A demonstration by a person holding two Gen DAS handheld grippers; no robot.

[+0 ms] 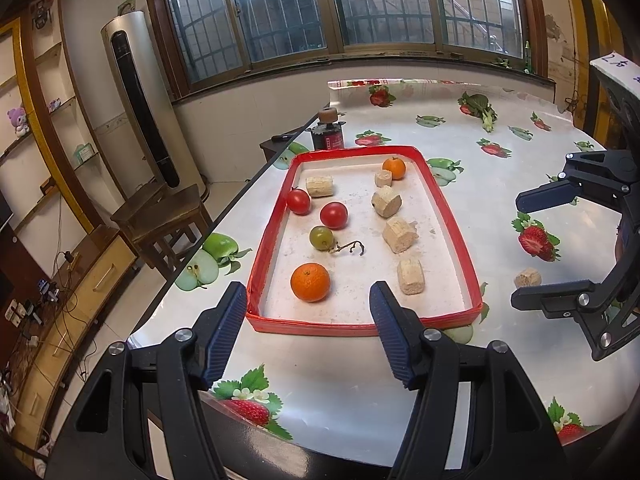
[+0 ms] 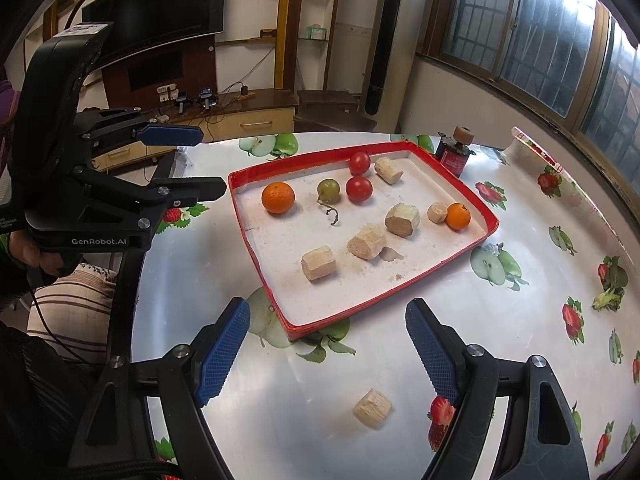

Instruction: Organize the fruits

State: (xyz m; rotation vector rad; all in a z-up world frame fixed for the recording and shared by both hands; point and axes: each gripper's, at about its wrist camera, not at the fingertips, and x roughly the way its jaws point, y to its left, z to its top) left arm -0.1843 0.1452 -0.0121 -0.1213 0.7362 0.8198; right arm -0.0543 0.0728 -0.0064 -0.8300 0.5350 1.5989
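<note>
A red-rimmed white tray (image 1: 448,216) (image 2: 256,240) lies on the fruit-print table. In it are a large orange (image 1: 310,282) (image 2: 278,198), a small orange (image 1: 394,168) (image 2: 458,216), two red tomatoes (image 1: 333,215) (image 2: 359,189), a green tomato (image 1: 321,237) (image 2: 328,189), a dry stem (image 1: 350,247) and several beige wood chunks (image 1: 399,234) (image 2: 366,242). One chunk (image 2: 372,408) (image 1: 528,278) lies outside the tray on the table. My left gripper (image 1: 308,320) (image 2: 192,160) is open and empty at the tray's near edge, before the large orange. My right gripper (image 2: 328,344) (image 1: 520,252) is open and empty above the loose chunk.
A red-and-black canister (image 1: 328,132) (image 2: 454,152) with a brown cap stands just past the tray's far end. The table's left edge (image 1: 224,224) drops to wooden stools and a cabinet. A window wall lies beyond the table.
</note>
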